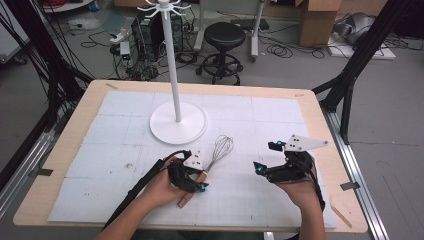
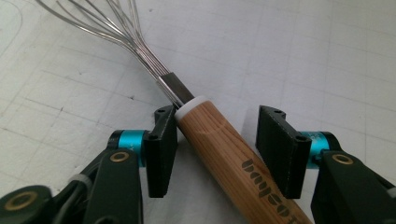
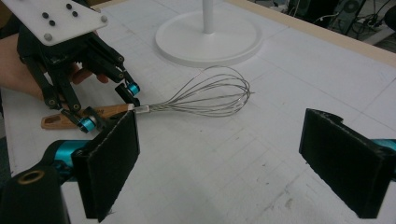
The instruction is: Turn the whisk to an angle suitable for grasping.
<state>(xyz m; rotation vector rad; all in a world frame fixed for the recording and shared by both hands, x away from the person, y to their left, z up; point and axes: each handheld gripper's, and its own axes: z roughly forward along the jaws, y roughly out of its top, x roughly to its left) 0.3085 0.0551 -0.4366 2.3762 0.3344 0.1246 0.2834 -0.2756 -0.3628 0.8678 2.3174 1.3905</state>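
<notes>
Whisk [image 2: 219,144] handle between left gripper's [image 2: 217,149] jaws

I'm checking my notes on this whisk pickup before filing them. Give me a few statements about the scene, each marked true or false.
1. The whisk lies flat on the table. True.
2. The left gripper straddles the whisk's wooden handle. True; one pad touches it and the other stands off.
3. The right gripper holds the whisk. False; it is open, with nothing between its pads.
4. The whisk hangs from the white stand. False; it lies in front of the stand's base.
</notes>
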